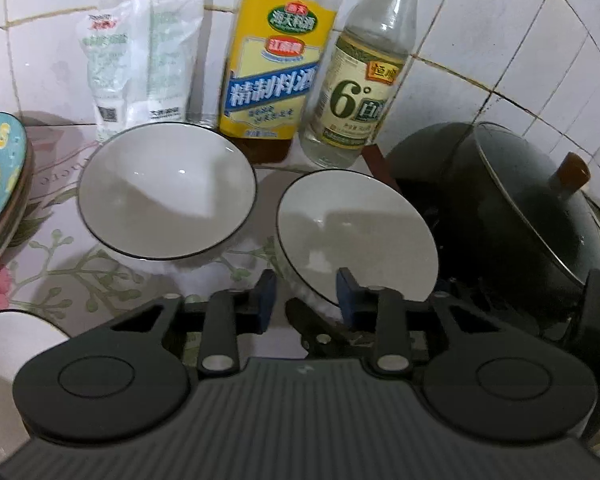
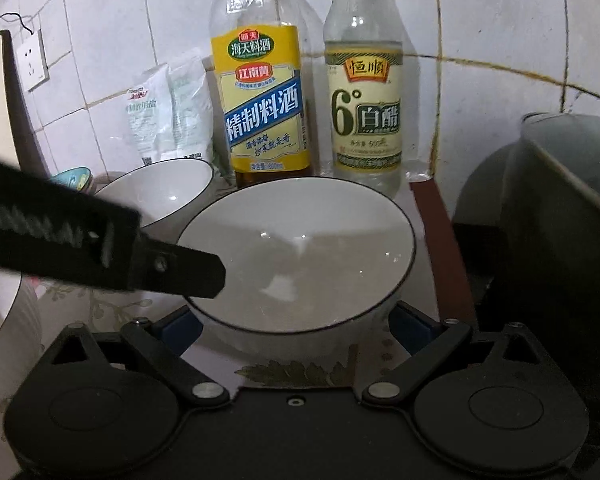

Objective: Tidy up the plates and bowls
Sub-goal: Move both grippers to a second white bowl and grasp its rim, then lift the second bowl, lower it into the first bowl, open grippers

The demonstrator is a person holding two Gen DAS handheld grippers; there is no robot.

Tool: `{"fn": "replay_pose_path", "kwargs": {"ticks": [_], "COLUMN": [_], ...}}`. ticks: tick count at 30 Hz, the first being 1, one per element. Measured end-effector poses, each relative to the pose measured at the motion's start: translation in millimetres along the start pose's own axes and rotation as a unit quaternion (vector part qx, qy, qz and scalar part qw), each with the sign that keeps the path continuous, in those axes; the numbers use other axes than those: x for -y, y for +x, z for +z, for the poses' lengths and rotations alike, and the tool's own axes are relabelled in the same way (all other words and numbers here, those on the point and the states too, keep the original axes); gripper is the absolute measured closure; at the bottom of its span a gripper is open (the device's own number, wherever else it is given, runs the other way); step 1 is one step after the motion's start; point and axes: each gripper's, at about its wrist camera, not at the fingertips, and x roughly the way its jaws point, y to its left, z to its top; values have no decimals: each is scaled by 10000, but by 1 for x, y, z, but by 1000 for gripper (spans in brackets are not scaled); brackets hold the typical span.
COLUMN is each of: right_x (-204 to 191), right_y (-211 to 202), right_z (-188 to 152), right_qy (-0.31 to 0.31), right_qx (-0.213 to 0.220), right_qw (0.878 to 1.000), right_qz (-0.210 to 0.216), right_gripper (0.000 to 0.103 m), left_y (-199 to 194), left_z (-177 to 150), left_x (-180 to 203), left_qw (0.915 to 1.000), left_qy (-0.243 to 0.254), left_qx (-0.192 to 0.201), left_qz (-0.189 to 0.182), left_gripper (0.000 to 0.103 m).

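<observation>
Both grippers tilted down toward the counter. The left gripper (image 1: 306, 296) had its blue pads narrowly apart across the near rim of the right bowl (image 1: 356, 232); whether they pinched it could not be told. The right gripper (image 2: 296, 328) stood wide open, its fingers on either side of that same bowl's base, not pressing it. The left bowl (image 1: 166, 190) sat just beside, apart. Bottles (image 1: 278, 60) stood behind by the tiled wall, a dark pot (image 1: 512, 216) crowded the right, and stacked plates (image 1: 0, 184) lay at the far left.
</observation>
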Motion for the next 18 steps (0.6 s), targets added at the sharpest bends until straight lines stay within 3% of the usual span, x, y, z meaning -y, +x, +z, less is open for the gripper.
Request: {"fn": "replay_pose_path", "kwargs": {"ticks": [10,18], "right_x": [-5,-23], "right_y": [-12,-50], "right_z": [-4,-9], "right_qy": [64,96], "right_qx": [-93,-15], "right_qw": [9999,9999], "right_qz": [114,29], "right_gripper": [7,9], "left_y": [-17,-57], "left_z": [-8,-18], "left_x": [4,10], "left_qw": [9993,9980], "left_qy": [322,567], "left_qx": [-73,-20], "left_qz": [-162,-267], "left_gripper": [81,81]}}
